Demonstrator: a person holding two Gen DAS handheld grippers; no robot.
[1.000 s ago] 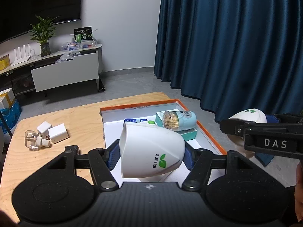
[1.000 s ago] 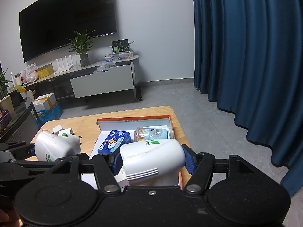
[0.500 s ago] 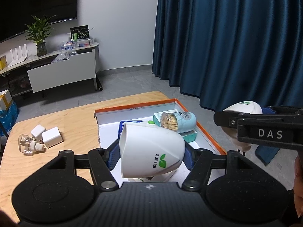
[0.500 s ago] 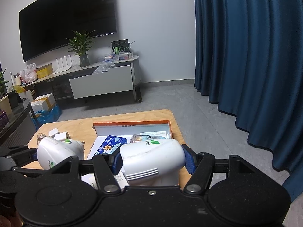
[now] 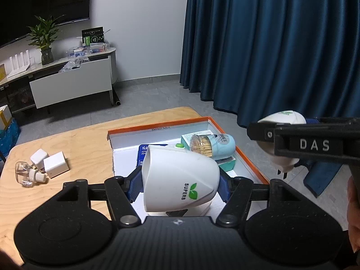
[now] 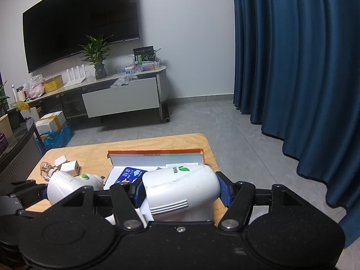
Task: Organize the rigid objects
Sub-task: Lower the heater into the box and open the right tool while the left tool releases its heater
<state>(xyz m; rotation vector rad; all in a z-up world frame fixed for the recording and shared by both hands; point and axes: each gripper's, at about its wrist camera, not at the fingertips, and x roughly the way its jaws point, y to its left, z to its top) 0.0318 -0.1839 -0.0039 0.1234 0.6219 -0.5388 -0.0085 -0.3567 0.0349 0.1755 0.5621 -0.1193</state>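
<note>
My left gripper (image 5: 180, 185) is shut on a white SUPERB plug-in device (image 5: 180, 177) and holds it above the near part of the orange-rimmed white box (image 5: 157, 127). My right gripper (image 6: 181, 193) is shut on a second white SUPERB device (image 6: 180, 191), off the box's right side; it also shows in the left wrist view (image 5: 282, 121). In the box lie a blue packet (image 6: 128, 175), a teal toothpick jar (image 5: 211, 146) and a teal carton (image 5: 227, 164). The left-held device shows in the right wrist view (image 6: 72, 185).
On the wooden table (image 5: 78, 139) left of the box lie two white adapter cubes (image 5: 55, 164) and a clear small bottle (image 5: 28, 174). Blue curtains (image 5: 281, 45) hang on the right. A TV cabinet (image 6: 121, 96) stands at the back wall.
Both grippers, each holding its device, have drawn back and up from the box; the table and box look farther away. The right gripper now sits nearer in the left wrist view.
</note>
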